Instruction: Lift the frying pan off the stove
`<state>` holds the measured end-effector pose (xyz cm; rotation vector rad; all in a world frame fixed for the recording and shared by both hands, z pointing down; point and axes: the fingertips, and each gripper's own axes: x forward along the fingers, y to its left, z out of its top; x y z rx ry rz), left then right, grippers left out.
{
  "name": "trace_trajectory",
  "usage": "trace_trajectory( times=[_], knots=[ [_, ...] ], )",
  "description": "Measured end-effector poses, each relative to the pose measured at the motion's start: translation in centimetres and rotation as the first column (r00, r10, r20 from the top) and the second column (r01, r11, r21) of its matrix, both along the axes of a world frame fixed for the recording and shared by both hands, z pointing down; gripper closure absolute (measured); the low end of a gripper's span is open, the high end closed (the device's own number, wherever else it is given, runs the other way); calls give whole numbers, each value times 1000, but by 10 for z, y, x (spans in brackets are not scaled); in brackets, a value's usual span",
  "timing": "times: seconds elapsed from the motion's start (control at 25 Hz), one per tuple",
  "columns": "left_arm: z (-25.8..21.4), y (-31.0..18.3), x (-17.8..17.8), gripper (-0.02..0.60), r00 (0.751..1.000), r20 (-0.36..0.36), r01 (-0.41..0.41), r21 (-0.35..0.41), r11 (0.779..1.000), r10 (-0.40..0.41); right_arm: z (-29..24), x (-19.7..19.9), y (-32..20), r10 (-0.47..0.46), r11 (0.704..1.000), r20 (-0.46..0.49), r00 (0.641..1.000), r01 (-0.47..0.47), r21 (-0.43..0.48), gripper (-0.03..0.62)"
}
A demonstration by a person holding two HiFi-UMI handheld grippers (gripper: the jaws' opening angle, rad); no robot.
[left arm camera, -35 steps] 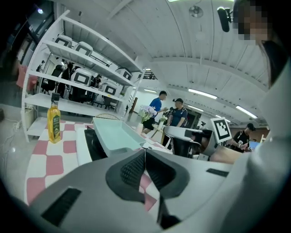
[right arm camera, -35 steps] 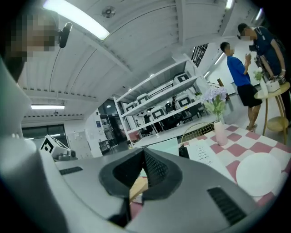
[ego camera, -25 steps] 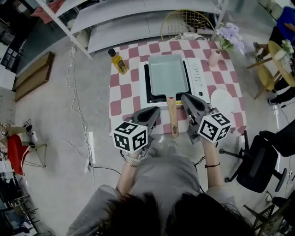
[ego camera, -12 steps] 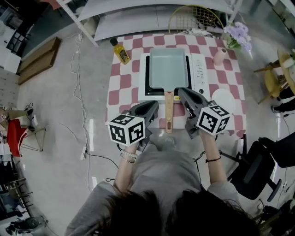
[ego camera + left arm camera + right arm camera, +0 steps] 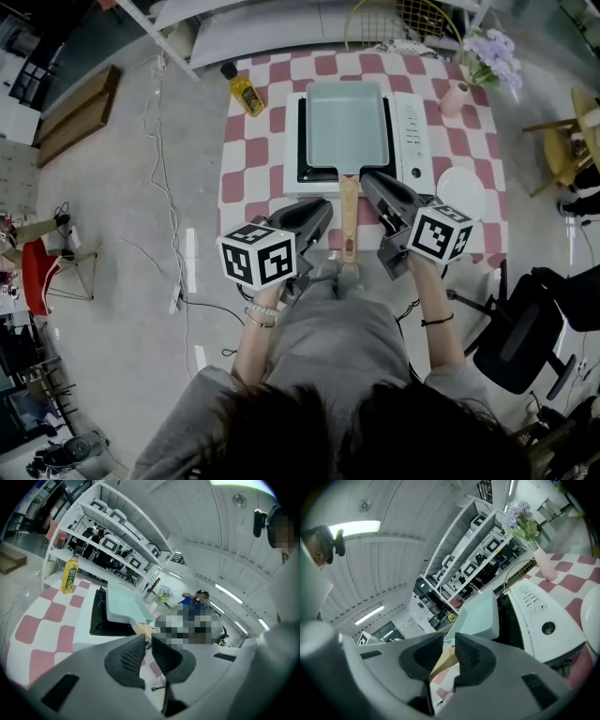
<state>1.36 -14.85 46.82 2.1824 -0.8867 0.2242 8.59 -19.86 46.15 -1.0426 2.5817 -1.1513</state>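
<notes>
The right gripper [image 5: 368, 178], jaws just opening and now parted, shows the pan's wooden handle [image 5: 349, 217] in its gap, ungripped. The left gripper [image 5: 323, 204] is pressed together, empty, just left of that handle. The pale green rectangular frying pan [image 5: 345, 127] sits on the white tabletop stove [image 5: 412, 141]; a yellow bottle [image 5: 244, 91], pink vase [image 5: 457, 97] and white plate [image 5: 459, 192] stand clear on the pink-checked table [image 5: 253, 150].

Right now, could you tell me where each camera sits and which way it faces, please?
Head view: on the person's head, looking steeply down at the frying pan on the stove; hair, forearms, left gripper and right gripper show.
Left gripper view: rides the left gripper, facing along its shut fingers at the pan.
Right gripper view: rides the right gripper; the wooden handle shows between its fingers, which have just been opening.
Shared by both gripper views: pan, stove.
</notes>
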Motion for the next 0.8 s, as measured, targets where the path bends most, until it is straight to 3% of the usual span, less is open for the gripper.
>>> trace_trajectory(
  times=[0.12, 0.2, 0.52, 0.8],
  knots=[
    [2, 3, 1, 541, 1000, -28, -9, -30, 999, 9, 6, -1, 1, -2, 1000, 11, 1000, 3, -29, 504],
    [2, 4, 3, 493, 998, -63, -14, -54, 998, 11, 9, -2, 1, -4, 999, 21, 1000, 5, -48, 490],
    [6, 11, 14, 405, 983, -180, -61, -140, 988, 36, 19, -4, 2, -14, 993, 61, 998, 21, -115, 454],
    [10, 20, 25, 368, 969, -241, -113, -203, 973, 62, 25, -8, 4, -14, 981, 139, 990, 40, -189, 418]
  ],
)
